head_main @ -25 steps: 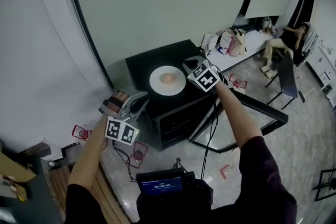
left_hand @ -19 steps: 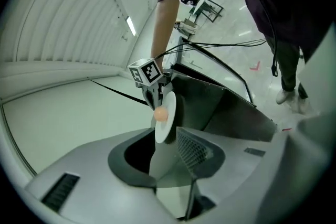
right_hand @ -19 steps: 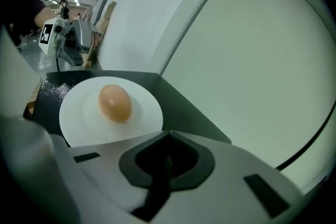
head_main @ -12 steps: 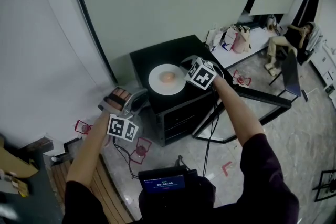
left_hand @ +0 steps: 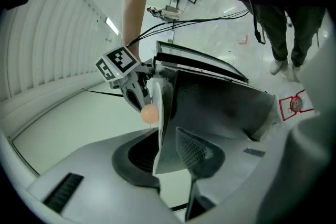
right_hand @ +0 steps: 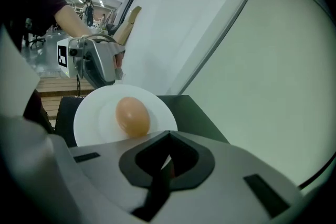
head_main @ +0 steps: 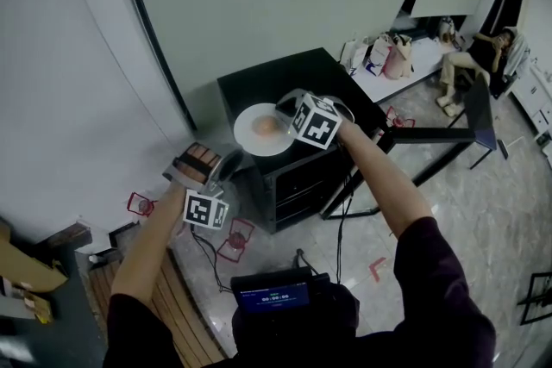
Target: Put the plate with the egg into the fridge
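A white plate (head_main: pixel 259 132) with a brown egg (head_main: pixel 265 125) hangs over the left front corner of the black mini fridge (head_main: pixel 336 82). My right gripper (head_main: pixel 285 120) is shut on the plate's right rim. In the right gripper view the plate (right_hand: pixel 100 113) and the egg (right_hand: pixel 132 116) lie just beyond my right gripper (right_hand: pixel 165 165). My left gripper (head_main: pixel 226 165) hovers low at the fridge's left side; its jaws have just been opening and nothing is between them. The left gripper view shows my left gripper (left_hand: pixel 176 152), the plate (left_hand: pixel 158 94) edge-on and the egg (left_hand: pixel 149 114).
The fridge's glass door (head_main: pixel 431 146) stands swung out to the right. Cables (head_main: pixel 341 224) trail on the floor in front. Red markers (head_main: pixel 233 241) lie on the floor, wooden boards (head_main: pixel 177 319) at lower left. A person (head_main: pixel 474 65) sits at far right beside bags (head_main: pixel 384 56).
My right gripper has carried the plate with the egg leftward, from the middle of the fridge top to its left front corner. My left gripper has sunk a little.
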Available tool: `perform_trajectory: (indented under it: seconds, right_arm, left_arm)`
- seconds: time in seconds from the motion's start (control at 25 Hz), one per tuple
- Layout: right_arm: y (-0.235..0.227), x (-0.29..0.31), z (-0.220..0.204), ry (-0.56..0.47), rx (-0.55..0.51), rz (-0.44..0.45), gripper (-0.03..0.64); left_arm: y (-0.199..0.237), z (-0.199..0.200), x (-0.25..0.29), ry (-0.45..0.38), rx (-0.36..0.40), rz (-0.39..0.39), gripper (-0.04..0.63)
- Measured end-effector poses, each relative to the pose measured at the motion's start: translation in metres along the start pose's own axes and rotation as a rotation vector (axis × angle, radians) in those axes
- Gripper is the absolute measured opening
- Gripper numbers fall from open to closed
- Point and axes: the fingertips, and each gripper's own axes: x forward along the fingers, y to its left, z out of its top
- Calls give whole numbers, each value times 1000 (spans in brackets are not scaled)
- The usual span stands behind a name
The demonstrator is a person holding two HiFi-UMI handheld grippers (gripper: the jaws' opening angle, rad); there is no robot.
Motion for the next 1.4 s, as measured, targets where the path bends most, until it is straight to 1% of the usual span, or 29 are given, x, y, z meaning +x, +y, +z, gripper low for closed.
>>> perform_trajectory:
  seconds: [0.08,0.16,0.24,0.32,0.4,0.68,0.72,0.76,1.04,1.2,1.32,1.4]
  right_arm:
    - [-3,0,4,-12,8,-27,6]
    - [-18,-2,-2,-8,34,-76,6]
    - [-33,-4,-18,41,50,-106,6]
    - [-36,-3,-35,110,51,-95,6]
    - [-30,-1,-42,137,56,-70,6]
    - [-18,0,-33,106,51,-34,6]
    - [-17,0,-32,102,53,-34,6]
    - [-17,0,-31,97,53,-34,6]
    - [-4,-6,-21,66,40,-35,6]
    - [4,-19,-15,34,45,-53,6]
    - [3,-38,-9,-29,54,-90,6]
    - [5,-60,-8,-75,61,-123,6]
  left_arm:
    - [0,0,-1,4,10,16,91]
    - [2,-2,1,13,4,24,91]
    - [4,-4,3,21,-2,27,91]
    - [4,-5,5,25,-3,24,91]
    - [3,-4,8,29,-3,20,91]
    - [8,2,14,34,58,54,86]
    - [9,1,14,36,60,61,65]
    - [11,0,13,37,60,69,26]
    - [11,7,2,59,73,72,21]
    - [16,19,-10,60,90,75,20]
    - [25,32,-18,72,79,94,20]
    - [30,47,-23,86,63,110,20]
